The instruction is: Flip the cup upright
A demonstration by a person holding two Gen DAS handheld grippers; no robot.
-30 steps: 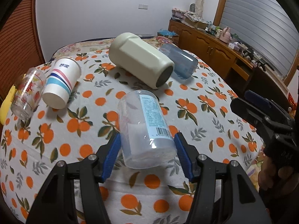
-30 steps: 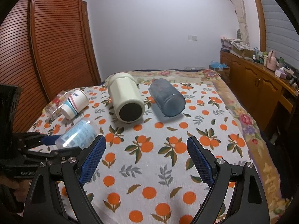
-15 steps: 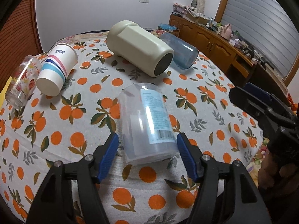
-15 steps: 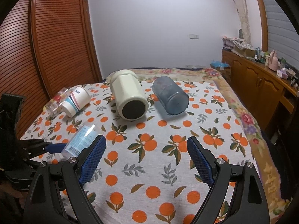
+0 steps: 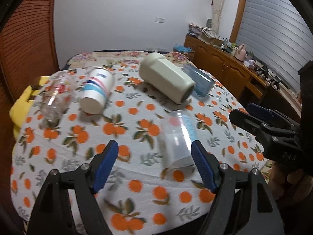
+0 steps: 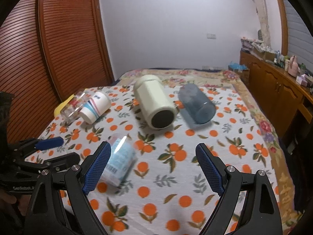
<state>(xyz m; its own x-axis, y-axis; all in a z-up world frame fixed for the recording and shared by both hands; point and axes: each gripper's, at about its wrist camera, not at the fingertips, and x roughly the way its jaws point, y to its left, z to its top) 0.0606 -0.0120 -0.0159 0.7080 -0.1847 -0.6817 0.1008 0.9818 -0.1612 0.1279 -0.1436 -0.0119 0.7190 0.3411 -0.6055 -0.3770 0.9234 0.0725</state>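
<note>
Five vessels lie on their sides on the orange-print tablecloth [image 6: 176, 176].

Clear plastic cup with a pale blue label [image 5: 179, 140] [image 6: 120, 159]: on its side near the front edge of the cloth, left of centre in the right wrist view. Both views are motion-blurred here, so which end is the mouth cannot be told.

Left gripper [image 5: 154, 163]: fingers spread wide apart, nothing between the pads under grip. In its own view the cup lies just beside the inner face of one blue pad [image 5: 202, 167]; contact cannot be confirmed. The other pad [image 5: 105, 169] is well apart from the cup.

Right gripper [image 6: 151, 168]: jaws wide apart, holding nothing, over the front edge of the cloth. In its view one blue pad [image 6: 96, 167] overlaps the cup's outline; touching or not cannot be told.

Other items, toward the far half of the cloth:
- Cream jug-like container [image 6: 154, 102], dark end facing the front edge.
- Blue translucent tumbler [image 6: 196, 105], just beside the cream container on its right.
- Paper cup with blue and pink stripes [image 6: 95, 107], near the left edge.
- Clear glass with red print [image 5: 56, 98], just beside the paper cup, at the left edge.
</note>
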